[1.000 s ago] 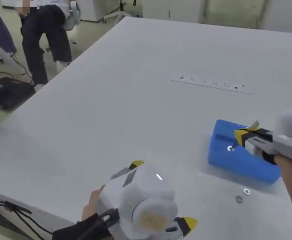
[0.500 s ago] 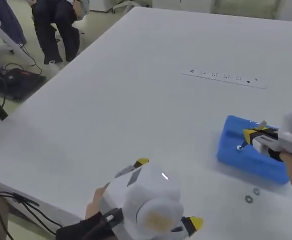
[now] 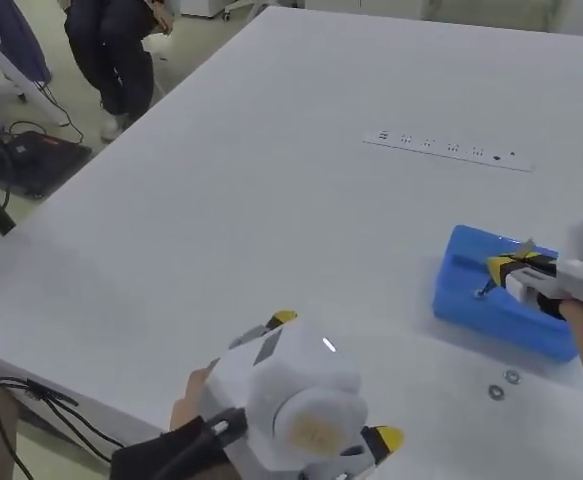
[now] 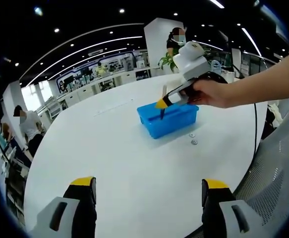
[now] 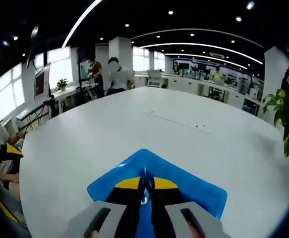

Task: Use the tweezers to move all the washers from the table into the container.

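Ahead of my left claw (image 4: 148, 184): bare white table (image 4: 124, 158), an open run up to the blue container (image 4: 168, 120).
Between its jaws: a wide gap with nothing in it.
Ahead-right of it: two washers (image 4: 193, 138) lie flat, just beside the container's near wall.
Under my right claw (image 5: 145, 182): container walls ring the tweezers (image 5: 144, 173) tip, and the top is open.
Far beyond the right claw: a low socket strip (image 5: 178, 120), with clear tabletop on both sides.

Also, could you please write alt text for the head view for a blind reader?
The right gripper, shut on tweezers, holds their tip over a blue container on a white table. Two washers lie beside it; the open left gripper is nearer the camera.
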Tool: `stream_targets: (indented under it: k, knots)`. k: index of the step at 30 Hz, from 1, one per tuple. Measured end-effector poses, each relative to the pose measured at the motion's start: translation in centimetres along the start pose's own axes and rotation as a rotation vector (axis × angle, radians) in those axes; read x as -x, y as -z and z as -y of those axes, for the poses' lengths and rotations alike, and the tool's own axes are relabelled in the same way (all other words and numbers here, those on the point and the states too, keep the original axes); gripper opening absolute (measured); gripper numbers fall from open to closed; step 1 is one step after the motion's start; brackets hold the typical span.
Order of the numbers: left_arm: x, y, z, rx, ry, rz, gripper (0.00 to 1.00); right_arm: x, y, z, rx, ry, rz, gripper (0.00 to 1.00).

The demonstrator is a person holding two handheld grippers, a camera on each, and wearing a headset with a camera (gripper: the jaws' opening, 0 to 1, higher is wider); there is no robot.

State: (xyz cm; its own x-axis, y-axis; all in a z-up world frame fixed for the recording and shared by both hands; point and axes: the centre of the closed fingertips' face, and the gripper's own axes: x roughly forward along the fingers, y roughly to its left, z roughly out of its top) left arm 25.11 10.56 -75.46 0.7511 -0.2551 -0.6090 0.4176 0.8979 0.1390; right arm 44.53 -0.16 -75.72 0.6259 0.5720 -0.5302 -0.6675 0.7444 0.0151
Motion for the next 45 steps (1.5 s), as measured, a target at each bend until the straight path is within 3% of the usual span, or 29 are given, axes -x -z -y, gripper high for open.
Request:
stream_targets:
  k: [8,17,24,31,37,45]
  knots:
    - [0.2,-0.4,0.1,-0.013,-0.003,0.018,0.9,2.4,-1.6,0.1,-0.031,0.012,0.045,0.04]
    - [0.4,-0.8,0.0,-0.007,-0.004,0.042,0.9,6.6,-2.6,-2.0,-0.053,-0.007,0.108,0.03]
    - [0.4,-0.9,0.1,-0.019,-0.001,0.052,0.9,8.8,-0.8,-3.8,-0.046,-0.025,0.1,0.03]
    - [0.4,-1.1,0.1,-0.006,0.004,0.064,0.89,9.7,2.5,-4.8,-0.072,-0.028,0.049,0.04]
    - [0.4,-1.1,0.0,-0.007,0.001,0.064,0.89,9.1,5.3,-5.3,-0.074,-0.032,-0.011,0.04]
    - [0.4,-1.0,0.0,-0.006,0.003,0.064,0.88,7.8,6.8,-4.7,-0.069,-0.021,-0.049,0.04]
